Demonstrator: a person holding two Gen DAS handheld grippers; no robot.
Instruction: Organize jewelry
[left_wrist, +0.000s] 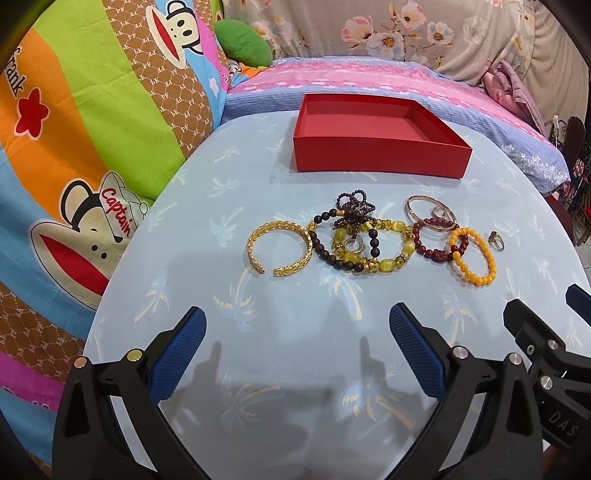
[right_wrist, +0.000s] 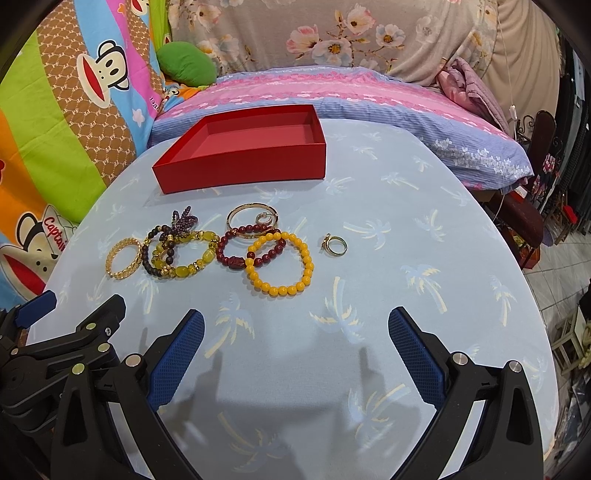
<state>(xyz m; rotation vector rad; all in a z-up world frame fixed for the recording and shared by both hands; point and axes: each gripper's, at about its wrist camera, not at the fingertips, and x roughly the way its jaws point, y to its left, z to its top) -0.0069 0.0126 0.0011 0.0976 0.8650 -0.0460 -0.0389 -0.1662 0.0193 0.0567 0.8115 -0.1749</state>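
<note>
Both grippers' fingers (left_wrist: 192, 334) spread wide, empty, orange bead bracelet (right_wrist: 282, 264), gold cuff (left_wrist: 280, 248), shallow red box (left_wrist: 380, 157)

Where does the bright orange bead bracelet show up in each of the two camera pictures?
Left wrist view: the orange bead bracelet lies right of centre, near the right end of the jewelry row.
Right wrist view: it lies near the middle, overlapping the dark red bead bracelet.
Shared landmark: the empty red box behind the row.
</note>
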